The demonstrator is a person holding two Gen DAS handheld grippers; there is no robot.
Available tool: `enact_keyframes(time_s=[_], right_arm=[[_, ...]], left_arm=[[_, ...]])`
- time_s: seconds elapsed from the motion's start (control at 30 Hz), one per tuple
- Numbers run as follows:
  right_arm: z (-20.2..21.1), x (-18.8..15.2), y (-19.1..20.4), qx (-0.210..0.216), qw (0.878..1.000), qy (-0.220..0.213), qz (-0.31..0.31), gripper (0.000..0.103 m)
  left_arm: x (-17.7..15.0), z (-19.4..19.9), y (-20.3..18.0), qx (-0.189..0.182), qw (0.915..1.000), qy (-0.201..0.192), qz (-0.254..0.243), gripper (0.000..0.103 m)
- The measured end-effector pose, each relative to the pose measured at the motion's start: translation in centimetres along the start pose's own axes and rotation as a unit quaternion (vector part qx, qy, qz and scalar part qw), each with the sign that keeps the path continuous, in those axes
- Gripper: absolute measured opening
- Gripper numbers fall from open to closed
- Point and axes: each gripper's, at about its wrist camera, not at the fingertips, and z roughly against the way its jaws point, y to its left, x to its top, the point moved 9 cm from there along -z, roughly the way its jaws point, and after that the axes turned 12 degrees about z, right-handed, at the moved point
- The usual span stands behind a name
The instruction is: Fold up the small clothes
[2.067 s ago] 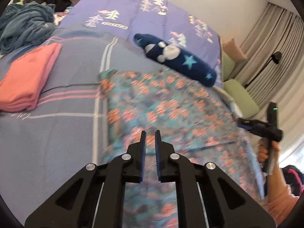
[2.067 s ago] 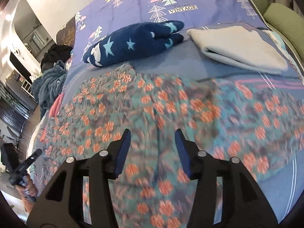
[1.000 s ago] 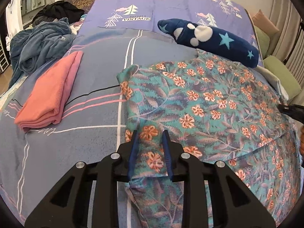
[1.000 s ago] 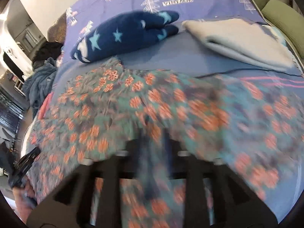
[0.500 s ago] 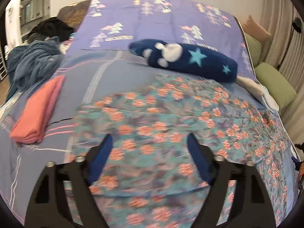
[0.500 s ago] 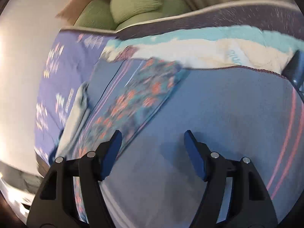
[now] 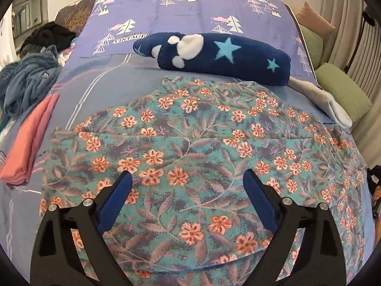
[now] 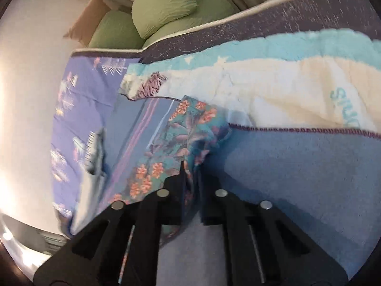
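Note:
A teal garment with orange flowers lies spread across the grey-blue bedspread, with a fold line running across its middle. My left gripper is open and empty above the garment's near part. In the right wrist view my right gripper is shut on the edge of the floral garment near the bed's far side.
A dark blue star-patterned plush roll lies behind the garment. A folded pink cloth and a heap of blue clothes lie left. A folded white cloth and green cushions are right. A cream and turquoise towel lies by the bed edge.
My left gripper let go of the garment's corner, opened wide and drew back. My right gripper swung to the garment's far edge and closed from open onto the fabric.

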Motion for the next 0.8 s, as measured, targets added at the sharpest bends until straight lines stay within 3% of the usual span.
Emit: enact_keyframes(time_s=[0.07, 0.17, 0.23, 0.33, 0.43, 0.47, 0.57, 0.63, 0.7, 0.8], right_arm=[[1.0, 0.5, 1.5, 0.005, 1.0, -0.011, 0.011, 0.007], [2.9, 0.4, 8.1, 0.043, 0.996, -0.026, 0.078, 0.007], [3.7, -1.1, 14.1, 0.076, 0.988, -0.021, 0.133, 0.006], [4.4, -5.9, 24.6, 0.133, 0.963, -0.003, 0.232, 0.006], [4.4, -13.7, 33.7, 0.187, 0.926, 0.028, 0.325, 0.007], [4.1, -17.3, 36.7, 0.204, 0.909, 0.045, 0.36, 0.006], [2.8, -26.6, 41.2, 0.227, 0.864, 0.094, 0.44, 0.007], [1.1, -33.0, 42.1, 0.217, 0.827, 0.133, 0.502, 0.007], [-0.3, -37.2, 41.4, 0.198, 0.8, 0.162, 0.542, 0.007], [-1.5, -41.0, 39.4, 0.173, 0.778, 0.192, 0.573, 0.007]], left_arm=[[0.2, 0.0, 0.3, -0.013, 0.9998, 0.003, 0.016, 0.094], [0.4, 0.4, 0.4, -0.041, 0.9986, 0.0, 0.035, 0.094], [0.5, 1.0, 0.2, -0.067, 0.997, -0.003, 0.038, 0.094], [0.4, 1.8, 0.0, -0.097, 0.9945, -0.008, 0.038, 0.094], [0.1, 2.4, 0.3, -0.123, 0.9913, -0.01, 0.045, 0.094], [0.0, 2.5, 0.4, -0.132, 0.99, -0.009, 0.05, 0.094], [0.0, 2.7, 1.1, -0.171, 0.9825, 0.003, 0.075, 0.094], [0.0, 2.8, 1.2, -0.201, 0.9754, 0.017, 0.088, 0.094], [-0.2, 2.7, 1.3, -0.233, 0.9662, 0.034, 0.106, 0.093], [-0.7, 2.4, 0.5, -0.265, 0.9549, 0.064, 0.116, 0.081]])
